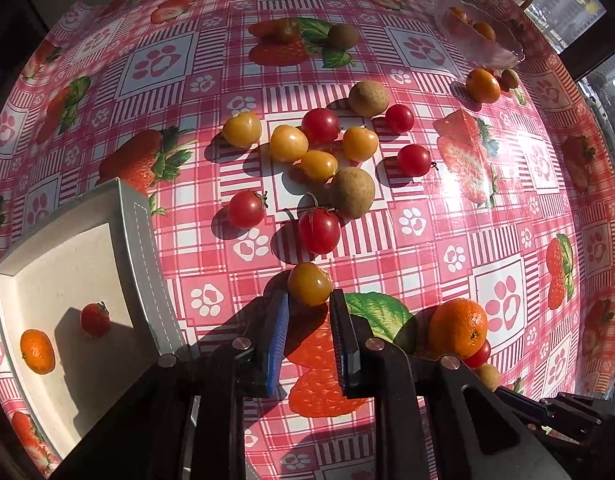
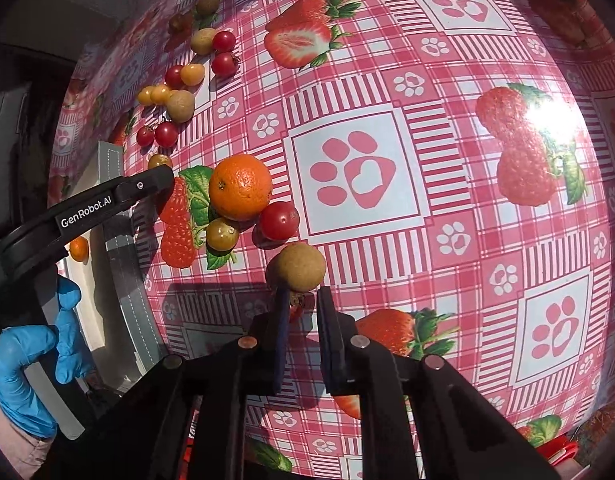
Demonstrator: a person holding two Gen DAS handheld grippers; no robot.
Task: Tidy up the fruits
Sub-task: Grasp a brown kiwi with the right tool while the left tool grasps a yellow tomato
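A table under a pink checked cloth (image 1: 427, 240) printed with strawberries and paw marks carries the scattered fruit. At its left edge sits a white square tray (image 1: 135, 240) holding a mandarin (image 1: 37, 351) and a red tomato (image 1: 95, 319), apart from each other. At the far right corner a glass bowl (image 1: 479, 36) holds orange fruit, with another mandarin (image 1: 482, 86) just outside it.

Mid-table, a cluster of yellow tomatoes (image 1: 288, 143), red tomatoes (image 1: 319, 230) and brown longans (image 1: 352, 192) lies close together.

The left gripper (image 1: 309, 300) is spread, its fingers flanking a yellow tomato (image 1: 309, 283) at their tips; whether the pads touch it cannot be told. To its right lies a large mandarin (image 1: 458, 326), with a red tomato and a longan tucked beside it.

The right gripper (image 2: 301, 298) is likewise spread, a longan (image 2: 296, 267) lying at its fingertips; contact cannot be told. A blue-gloved hand (image 2: 31, 368) holds the left tool's handle.
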